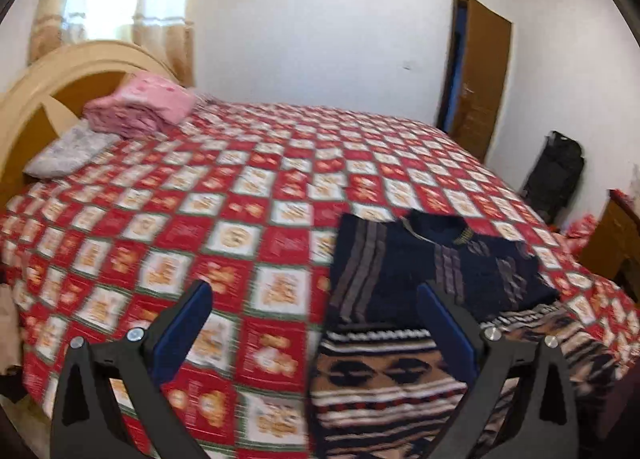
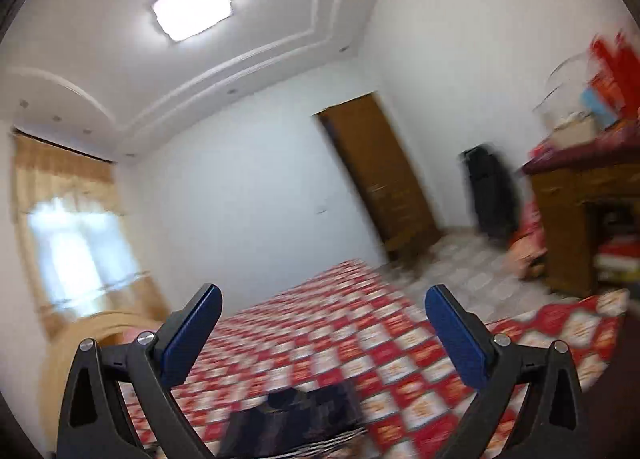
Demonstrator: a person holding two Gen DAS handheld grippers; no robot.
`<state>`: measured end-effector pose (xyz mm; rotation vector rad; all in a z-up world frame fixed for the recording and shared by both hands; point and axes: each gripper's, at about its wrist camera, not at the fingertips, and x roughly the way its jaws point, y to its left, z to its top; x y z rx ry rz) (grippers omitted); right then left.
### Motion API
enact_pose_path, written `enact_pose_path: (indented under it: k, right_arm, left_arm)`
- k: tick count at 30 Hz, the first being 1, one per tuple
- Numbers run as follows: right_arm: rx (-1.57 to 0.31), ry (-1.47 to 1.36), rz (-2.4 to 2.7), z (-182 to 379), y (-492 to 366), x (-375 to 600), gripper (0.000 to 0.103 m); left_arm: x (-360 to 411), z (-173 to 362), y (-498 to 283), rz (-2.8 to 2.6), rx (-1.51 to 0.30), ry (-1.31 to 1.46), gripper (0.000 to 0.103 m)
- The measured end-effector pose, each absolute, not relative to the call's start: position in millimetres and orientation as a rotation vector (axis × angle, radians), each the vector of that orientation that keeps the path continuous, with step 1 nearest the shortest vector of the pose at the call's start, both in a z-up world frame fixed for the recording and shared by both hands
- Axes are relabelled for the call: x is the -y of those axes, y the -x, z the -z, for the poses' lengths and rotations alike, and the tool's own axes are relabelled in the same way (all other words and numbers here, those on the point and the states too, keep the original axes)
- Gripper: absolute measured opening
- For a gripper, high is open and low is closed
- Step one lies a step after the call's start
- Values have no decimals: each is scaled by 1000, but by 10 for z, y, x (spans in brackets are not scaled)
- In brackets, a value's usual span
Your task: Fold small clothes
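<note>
On a red-checked bedspread, a dark patterned sweater lies partly folded near the front edge. Left gripper hovers above it, spread wide, empty; right gripper likewise wide, tilted upward — likely between folds, next needing an edge pinched.

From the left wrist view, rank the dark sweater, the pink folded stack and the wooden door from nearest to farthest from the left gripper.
1. Dark sweater: on the bedspread, just ahead of the open left gripper, toward its right finger.
2. Pink folded stack: far left, by the headboard.
3. Wooden door: across the room, on the far wall to the right.
</note>
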<state>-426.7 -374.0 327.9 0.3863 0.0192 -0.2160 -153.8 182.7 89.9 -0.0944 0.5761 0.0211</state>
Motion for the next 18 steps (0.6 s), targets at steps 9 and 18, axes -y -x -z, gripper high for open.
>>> enact_pose_path:
  k: [9, 18]
  right_arm:
    - [-367, -232, 52, -2143, 3356, 3342, 102]
    - [-559, -388, -79, -1222, 2875, 3214, 102]
  left_arm:
    - [-1726, -577, 1615, 117, -701, -159, 103]
    - [-1741, 147, 2229, 483, -915, -209, 103]
